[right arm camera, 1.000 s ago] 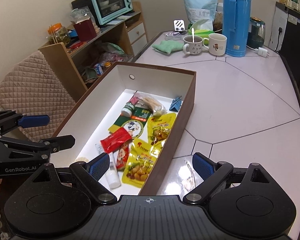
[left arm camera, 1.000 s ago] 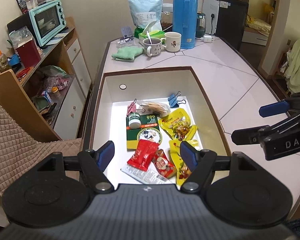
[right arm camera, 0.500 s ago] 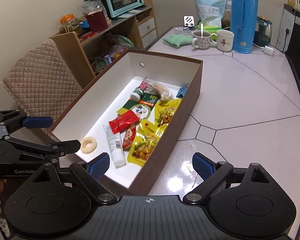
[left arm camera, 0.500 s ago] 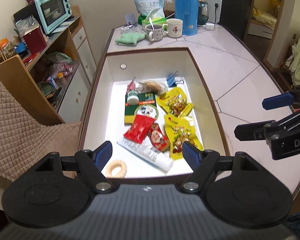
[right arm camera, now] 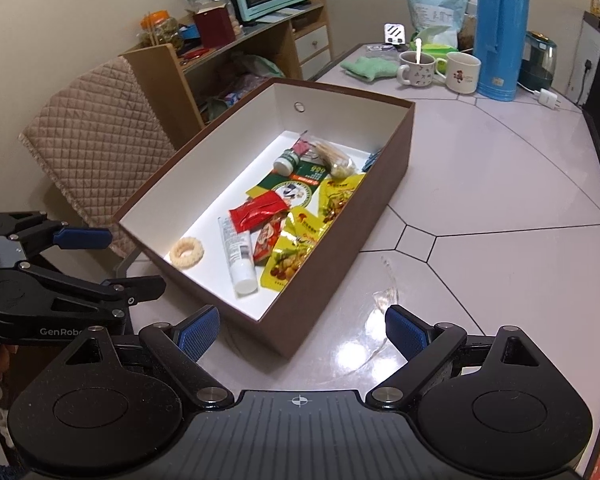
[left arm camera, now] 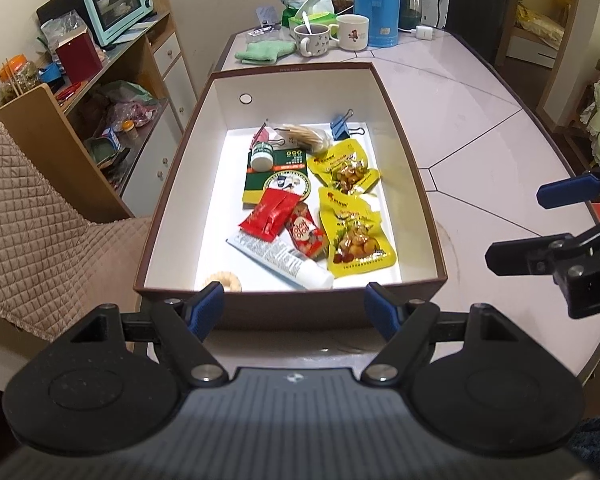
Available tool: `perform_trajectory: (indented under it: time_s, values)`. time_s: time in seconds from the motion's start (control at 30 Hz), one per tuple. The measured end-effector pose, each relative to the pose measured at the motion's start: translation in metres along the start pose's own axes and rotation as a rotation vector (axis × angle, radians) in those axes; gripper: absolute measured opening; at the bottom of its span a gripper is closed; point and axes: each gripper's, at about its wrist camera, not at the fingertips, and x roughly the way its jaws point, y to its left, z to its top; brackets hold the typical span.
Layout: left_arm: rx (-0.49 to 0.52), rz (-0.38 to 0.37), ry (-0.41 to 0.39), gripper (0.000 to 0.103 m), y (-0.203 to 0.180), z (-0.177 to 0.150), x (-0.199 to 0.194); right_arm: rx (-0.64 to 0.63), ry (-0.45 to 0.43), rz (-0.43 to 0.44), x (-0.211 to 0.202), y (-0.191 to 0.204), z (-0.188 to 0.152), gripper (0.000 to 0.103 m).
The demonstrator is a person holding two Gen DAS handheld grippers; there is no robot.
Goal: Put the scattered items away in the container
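We judge the tidy-up nearly done: the scattered items sit inside the container (left arm camera: 416, 184), the brown box w/ white lining on the bench (left arm camera: 480, 128). In it we see two yellow snack packs (left arm camera: 356, 236), a red sachet (left arm camera: 270, 212), a green packet (left arm camera: 278, 180), a white tube (left arm camera: 284, 260), a small bottle (left arm camera: 261, 159), a blue binder clip (left arm camera: 342, 128) and a ring biscuit (right arm camera: 186, 252) near the front wall. Mugs, flask and green cloth at the far end look like fixtures, not scatter.

For this step, best approach imo: hold both tools back from the box, check the bench around it for stragglers before calling it finished. A clear wrapper-like scrap (right arm camera: 384, 292) lies on the bench just beside the box's right side; can't tell if it's litter or glare.

Left gripper (left arm camera: 296, 308): jaws spread wide, nothing between them, hovering in front of the box's near wall, not touching it. Right gripper (right arm camera: 300, 330): jaws likewise wide apart, empty, above the box's near corner and the bench.
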Motion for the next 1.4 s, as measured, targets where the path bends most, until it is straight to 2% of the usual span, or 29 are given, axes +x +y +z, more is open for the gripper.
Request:
perform_trajectory:
  time_s: [0.53,1.4]
  values:
    - [-0.046,0.061,0.000,0.074,-0.004,-0.017,-0.020,-0.110,0.024,0.038,0.000,0.013,-0.008,0.092]
    - [-0.093,0.131,-0.007,0.074,-0.028,-0.033,-0.033,-0.165,0.041,0.094,-0.005,0.002,-0.019,0.092]
